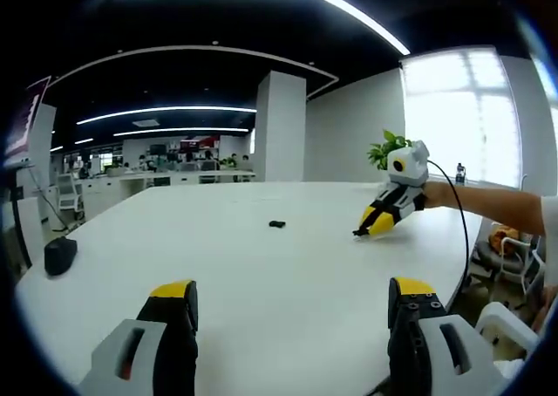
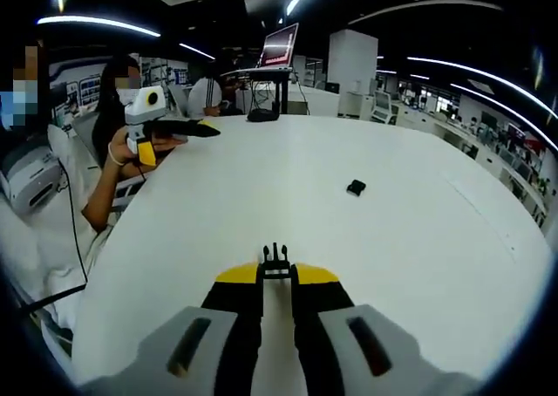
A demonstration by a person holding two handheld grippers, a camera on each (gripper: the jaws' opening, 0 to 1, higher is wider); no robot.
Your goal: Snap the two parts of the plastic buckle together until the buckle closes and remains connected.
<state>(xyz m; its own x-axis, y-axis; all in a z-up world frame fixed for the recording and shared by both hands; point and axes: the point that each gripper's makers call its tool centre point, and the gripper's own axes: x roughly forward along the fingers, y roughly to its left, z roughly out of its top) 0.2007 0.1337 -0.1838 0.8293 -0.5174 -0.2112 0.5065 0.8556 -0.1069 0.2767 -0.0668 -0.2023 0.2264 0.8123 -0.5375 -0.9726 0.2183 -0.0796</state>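
Currently one buckle half (image 2: 275,258), a small black pronged piece, sits pinched between the yellow tips of the right gripper (image 2: 276,276), prongs pointing away from the camera, just above the white table (image 2: 418,265). Jaws drawn nearly together on it. The other buckle half (image 2: 356,187) lies loose on the tabletop, well ahead and a little to the right in the right gripper view; in the left gripper view the same piece (image 1: 277,224) rests near mid-table, apart from both grippers. Left gripper (image 1: 292,300) spread wide, nothing between its jaws, held over the near table edge. From that view the right gripper (image 1: 377,225) comes in at right, tips low over the table, a forearm (image 1: 488,206) and black cable (image 1: 459,230) behind it. From the right gripper view the left gripper (image 2: 170,139) is held in a hand (image 2: 131,156) at upper left. Farther out: a black computer mouse (image 1: 59,255) near the table's left edge, a laptop (image 2: 277,47) on a stand, a potted plant (image 1: 385,148) by the bright window (image 1: 458,117), a white pillar (image 1: 279,126).
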